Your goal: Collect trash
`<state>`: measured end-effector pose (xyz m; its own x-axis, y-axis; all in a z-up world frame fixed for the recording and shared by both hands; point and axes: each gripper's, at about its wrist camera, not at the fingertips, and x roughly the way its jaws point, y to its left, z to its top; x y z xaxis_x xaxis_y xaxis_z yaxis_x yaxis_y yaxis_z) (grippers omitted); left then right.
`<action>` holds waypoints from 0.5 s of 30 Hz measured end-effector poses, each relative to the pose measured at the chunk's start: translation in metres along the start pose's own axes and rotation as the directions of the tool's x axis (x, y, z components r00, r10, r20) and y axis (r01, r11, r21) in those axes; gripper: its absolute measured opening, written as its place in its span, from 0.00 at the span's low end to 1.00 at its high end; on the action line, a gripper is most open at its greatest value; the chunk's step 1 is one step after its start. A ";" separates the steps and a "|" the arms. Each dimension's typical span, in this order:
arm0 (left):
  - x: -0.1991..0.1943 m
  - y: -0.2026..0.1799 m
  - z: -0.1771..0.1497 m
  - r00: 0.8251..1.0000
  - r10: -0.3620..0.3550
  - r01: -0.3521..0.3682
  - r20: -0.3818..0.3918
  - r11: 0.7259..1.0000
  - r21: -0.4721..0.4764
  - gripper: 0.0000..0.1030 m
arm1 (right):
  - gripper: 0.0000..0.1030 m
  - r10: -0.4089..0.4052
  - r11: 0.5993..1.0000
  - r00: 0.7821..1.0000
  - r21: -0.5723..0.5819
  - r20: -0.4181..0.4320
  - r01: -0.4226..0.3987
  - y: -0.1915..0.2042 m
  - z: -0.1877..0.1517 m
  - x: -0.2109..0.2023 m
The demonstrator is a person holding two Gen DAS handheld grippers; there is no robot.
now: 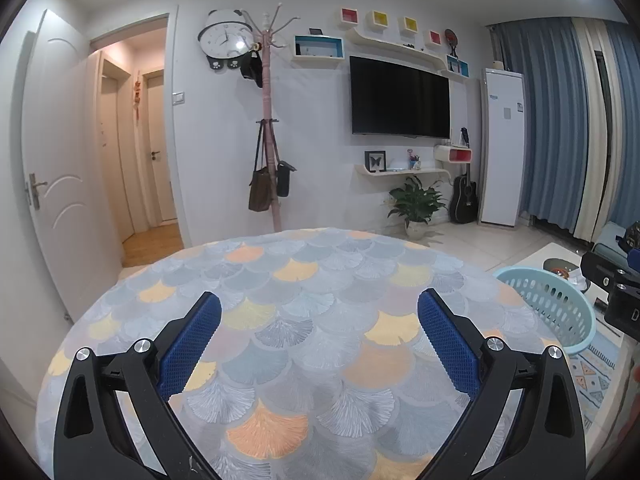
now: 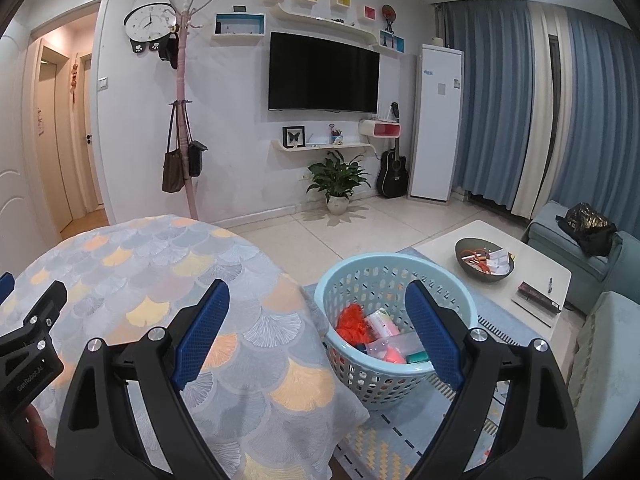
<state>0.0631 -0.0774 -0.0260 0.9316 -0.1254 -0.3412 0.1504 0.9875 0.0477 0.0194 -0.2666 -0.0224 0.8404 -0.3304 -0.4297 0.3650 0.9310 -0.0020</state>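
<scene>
A light blue plastic basket (image 2: pixel 352 280) stands on the rug to the right of a round table; it also shows at the right of the left wrist view (image 1: pixel 560 300). It holds trash: an orange crumpled piece (image 2: pixel 352 326), a pink-white packet (image 2: pixel 382 322) and clear wrappers. My left gripper (image 1: pixel 320 320) is open and empty above the round table's fan-patterned cloth (image 1: pixel 300 272). My right gripper (image 2: pixel 318 308) is open and empty, over the table's right edge and the basket. The left gripper's body shows at the left edge of the right wrist view (image 2: pixel 28 344).
A white coffee table (image 2: pixel 448 246) at the right carries a dark bowl (image 2: pixel 484 266) of small items and a book (image 2: pixel 536 298). A blue sofa (image 2: pixel 580 256) with a black bag (image 2: pixel 588 222) stands beyond. A coat rack, plant, guitar and TV line the far wall.
</scene>
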 end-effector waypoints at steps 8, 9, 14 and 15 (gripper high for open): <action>0.001 -0.001 0.000 1.000 0.007 -0.007 0.004 1.000 0.007 0.93 | 0.83 0.008 1.000 1.000 -0.006 -0.015 -0.008 0.003 -0.002 0.003; 0.001 -0.001 0.001 1.000 0.009 -0.009 0.003 1.000 0.007 0.93 | 0.83 0.011 1.000 1.000 -0.007 -0.017 -0.011 0.004 -0.003 0.003; 0.001 -0.001 0.001 1.000 0.012 -0.012 0.000 1.000 0.005 0.93 | 0.83 0.016 1.000 1.000 -0.015 -0.013 -0.016 0.008 -0.002 0.002; 0.001 0.000 0.001 1.000 0.013 -0.013 0.000 1.000 0.006 0.93 | 0.83 0.017 1.000 1.000 -0.015 -0.014 -0.018 0.008 -0.002 0.003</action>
<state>0.0647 -0.0782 -0.0253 0.9334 -0.1130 -0.3407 0.1407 0.9884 0.0574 0.0239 -0.2598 -0.0251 0.8410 -0.3119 -0.4420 0.3439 0.9390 -0.0082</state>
